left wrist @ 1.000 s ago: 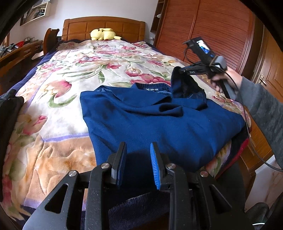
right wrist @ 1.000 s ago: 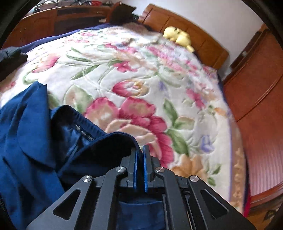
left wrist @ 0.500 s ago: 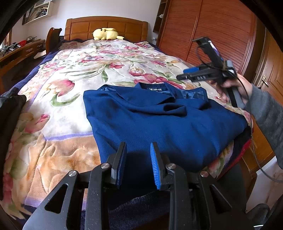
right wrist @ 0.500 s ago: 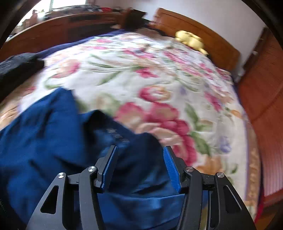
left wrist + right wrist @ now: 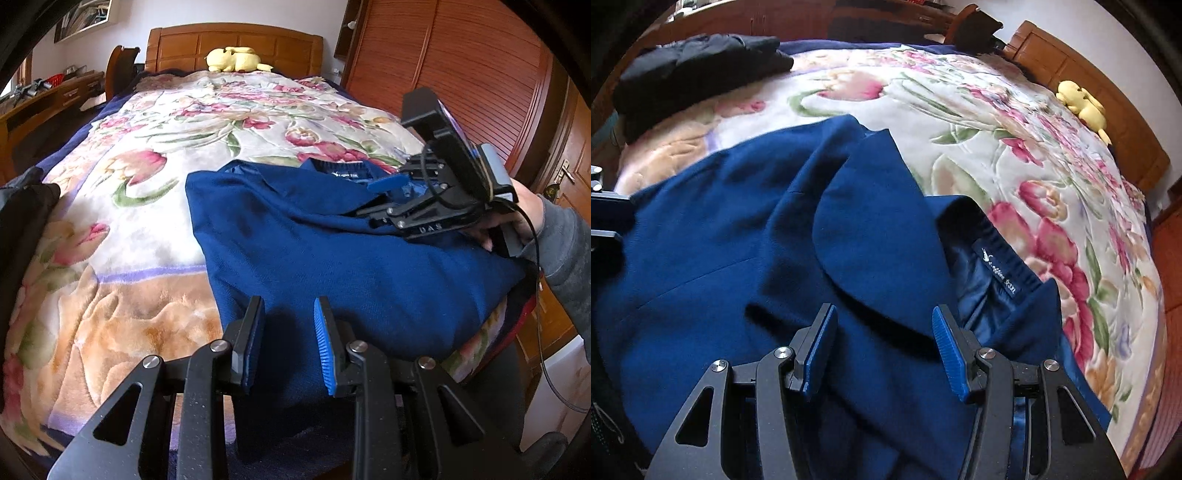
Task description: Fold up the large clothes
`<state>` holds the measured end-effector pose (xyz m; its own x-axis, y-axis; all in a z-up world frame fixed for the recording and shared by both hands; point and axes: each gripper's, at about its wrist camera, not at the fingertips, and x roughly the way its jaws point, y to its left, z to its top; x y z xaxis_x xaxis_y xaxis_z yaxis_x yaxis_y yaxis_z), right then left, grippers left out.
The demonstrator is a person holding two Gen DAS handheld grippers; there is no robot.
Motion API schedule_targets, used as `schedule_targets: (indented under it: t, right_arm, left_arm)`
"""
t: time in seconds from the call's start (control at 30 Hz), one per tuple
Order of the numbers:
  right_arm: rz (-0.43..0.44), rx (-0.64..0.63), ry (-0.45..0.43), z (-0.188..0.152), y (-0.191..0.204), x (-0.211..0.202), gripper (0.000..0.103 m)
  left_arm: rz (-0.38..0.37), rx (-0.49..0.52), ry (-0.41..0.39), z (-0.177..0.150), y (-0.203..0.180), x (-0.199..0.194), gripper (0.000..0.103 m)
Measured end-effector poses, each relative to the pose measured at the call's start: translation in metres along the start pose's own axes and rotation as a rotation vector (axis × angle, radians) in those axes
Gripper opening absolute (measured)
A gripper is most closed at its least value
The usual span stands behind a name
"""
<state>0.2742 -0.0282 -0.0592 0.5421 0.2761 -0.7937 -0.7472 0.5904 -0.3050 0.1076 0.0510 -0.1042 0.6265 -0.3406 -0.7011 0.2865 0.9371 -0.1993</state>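
Observation:
A large dark blue coat point(image 5: 332, 258) lies spread on the floral blanket point(image 5: 147, 184), its collar label point(image 5: 1001, 273) facing up. My left gripper point(image 5: 290, 338) hovers over the coat's near hem, jaws a little apart, their inner faces bare. A hand holds my right gripper point(image 5: 376, 197) low over the collar end, at the coat's right side. Seen from its own camera, the right gripper point(image 5: 882, 350) is open, its pads straddling a folded lapel point(image 5: 879, 240) without pressing on it. The coat's near edge drops out of sight below the left gripper.
A black garment point(image 5: 690, 70) lies bunched at the bed's left edge. A yellow plush toy point(image 5: 232, 59) rests by the wooden headboard. A wooden wardrobe point(image 5: 461, 74) stands close on the right, a desk point(image 5: 44, 99) on the left.
The right gripper let go of the collar flap it held raised, opened, and came down and closer over the coat. The flap now lies flat. The left gripper stayed put.

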Motion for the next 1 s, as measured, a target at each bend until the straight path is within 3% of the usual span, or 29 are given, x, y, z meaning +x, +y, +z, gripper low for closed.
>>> schedule_targets:
  t: [0.2,0.23,0.3,0.37,0.47,0.57,0.63,0.73,0.87,0.93,1.0]
  right_arm:
    - [-0.034,-0.023,-0.014,0.023,0.002,0.009,0.053]
    - [-0.026,-0.025,-0.027,0.026,0.003,0.008,0.047]
    - [0.007,-0.038,-0.046,0.031,0.001,0.008,0.021]
    - [0.000,-0.038,-0.057,0.038,-0.004,0.010,0.008]
    - [-0.060,0.035,-0.084,0.047,-0.029,0.011,0.008]
    - [-0.246,0.184,-0.100,0.058,-0.069,0.009,0.008]
    - [-0.273,0.299,-0.105,0.060,-0.096,0.001,0.009]
    - [-0.211,0.346,-0.142,0.052,-0.109,-0.017,0.019]
    - [-0.046,0.254,-0.172,0.035,-0.081,-0.034,0.050]
    - [0.009,0.160,-0.161,0.027,-0.053,-0.036,0.054]
    - [0.002,0.068,-0.111,0.020,-0.027,-0.027,0.055]
  left_arm:
    - [0.000,0.001,0.002,-0.001,0.000,0.001,0.029]
    - [0.001,0.001,0.003,-0.001,0.000,0.001,0.029]
    - [0.002,0.003,0.006,-0.001,-0.001,0.001,0.029]
    - [0.002,0.004,0.007,-0.002,-0.001,0.002,0.029]
    - [0.002,0.004,0.007,-0.002,-0.002,0.002,0.029]
    - [0.001,0.001,0.007,-0.002,-0.001,0.003,0.029]
    - [0.000,0.000,0.006,-0.002,-0.002,0.003,0.029]
    - [-0.003,0.002,0.004,-0.002,-0.002,0.002,0.029]
    - [-0.006,0.005,0.003,-0.003,-0.003,0.001,0.029]
    - [-0.007,0.003,0.003,-0.003,-0.002,0.002,0.029]
    - [-0.005,0.004,0.004,-0.003,-0.002,0.002,0.029]
